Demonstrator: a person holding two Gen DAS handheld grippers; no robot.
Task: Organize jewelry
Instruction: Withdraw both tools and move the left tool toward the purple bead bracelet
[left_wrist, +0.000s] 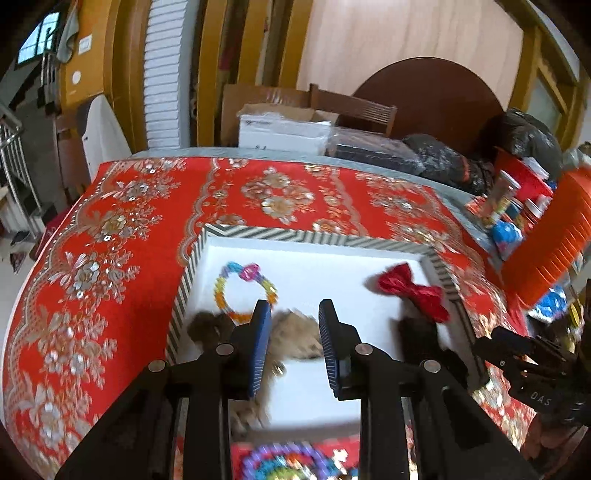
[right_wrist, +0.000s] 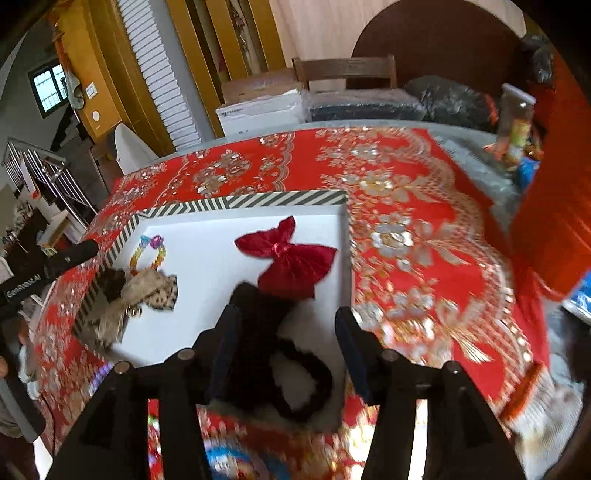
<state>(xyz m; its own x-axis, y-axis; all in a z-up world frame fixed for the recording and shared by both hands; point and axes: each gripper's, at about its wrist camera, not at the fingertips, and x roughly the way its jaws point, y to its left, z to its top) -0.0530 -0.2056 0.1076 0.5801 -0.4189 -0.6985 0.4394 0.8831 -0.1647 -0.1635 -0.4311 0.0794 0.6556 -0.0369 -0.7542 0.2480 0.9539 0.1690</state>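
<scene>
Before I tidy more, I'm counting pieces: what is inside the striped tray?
In the striped tray: a beaded bracelet, red bow, tan furry bow and black furry piece. The claws hide its near part.

Red cloth (left_wrist: 155, 206) over the tabletop, woven, with shiny sequin flowers, tray (left_wrist: 295, 234) with smooth matt white floor and striped rim, glossy satin bow (right_wrist: 291, 258), translucent plastic bead bracelet (left_wrist: 243, 291), furry tan hair tie (left_wrist: 295, 334), fuzzy black scrunchie (right_wrist: 295, 369)
</scene>
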